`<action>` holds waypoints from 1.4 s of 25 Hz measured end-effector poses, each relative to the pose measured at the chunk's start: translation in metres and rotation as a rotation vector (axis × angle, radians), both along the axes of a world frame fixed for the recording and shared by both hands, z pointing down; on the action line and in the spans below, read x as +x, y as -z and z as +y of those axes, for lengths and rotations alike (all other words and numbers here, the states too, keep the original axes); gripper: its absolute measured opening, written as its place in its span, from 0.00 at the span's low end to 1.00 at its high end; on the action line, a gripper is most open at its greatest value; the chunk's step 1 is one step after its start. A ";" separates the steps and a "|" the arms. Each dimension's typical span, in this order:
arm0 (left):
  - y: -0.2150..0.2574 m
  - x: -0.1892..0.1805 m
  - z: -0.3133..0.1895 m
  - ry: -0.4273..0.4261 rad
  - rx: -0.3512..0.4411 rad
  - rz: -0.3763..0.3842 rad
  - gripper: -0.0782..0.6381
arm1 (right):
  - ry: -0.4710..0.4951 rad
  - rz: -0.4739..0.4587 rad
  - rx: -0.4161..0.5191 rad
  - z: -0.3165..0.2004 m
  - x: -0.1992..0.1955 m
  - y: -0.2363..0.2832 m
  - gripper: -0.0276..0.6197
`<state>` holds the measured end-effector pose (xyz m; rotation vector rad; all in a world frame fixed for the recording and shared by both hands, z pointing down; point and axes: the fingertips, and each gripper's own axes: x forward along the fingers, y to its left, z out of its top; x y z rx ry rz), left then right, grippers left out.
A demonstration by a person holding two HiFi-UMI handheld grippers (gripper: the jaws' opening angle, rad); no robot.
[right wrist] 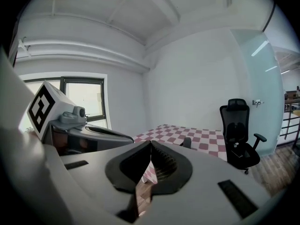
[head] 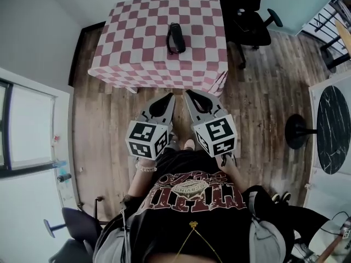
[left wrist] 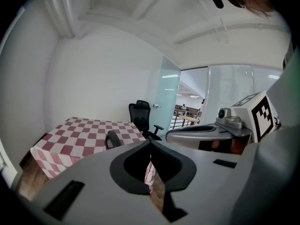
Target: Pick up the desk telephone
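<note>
The grey left claw (head: 168, 98) and the grey right claw (head: 190, 96) are each closed tip to tip with nothing between the jaws. They are held side by side above the brown wooden floor (head: 258, 97), just short of the near edge of the pink-and-white checked tabletop (head: 137, 43). The black desk telephone (head: 175, 38) lies near the tabletop's middle, well apart from both claws.
</note>
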<state>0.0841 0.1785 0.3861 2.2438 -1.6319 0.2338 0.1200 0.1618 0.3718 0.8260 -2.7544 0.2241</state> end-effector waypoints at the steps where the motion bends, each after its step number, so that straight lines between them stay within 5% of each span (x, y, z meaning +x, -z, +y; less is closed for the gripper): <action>1: 0.001 -0.002 -0.004 -0.008 0.002 -0.001 0.12 | -0.007 0.005 0.000 -0.004 -0.002 0.000 0.07; 21: -0.007 -0.076 -0.109 -0.156 0.000 0.016 0.12 | -0.141 0.049 0.002 -0.103 -0.074 -0.003 0.07; 35: -0.014 -0.108 -0.130 -0.218 -0.011 0.026 0.12 | -0.213 0.073 -0.021 -0.123 -0.105 -0.012 0.07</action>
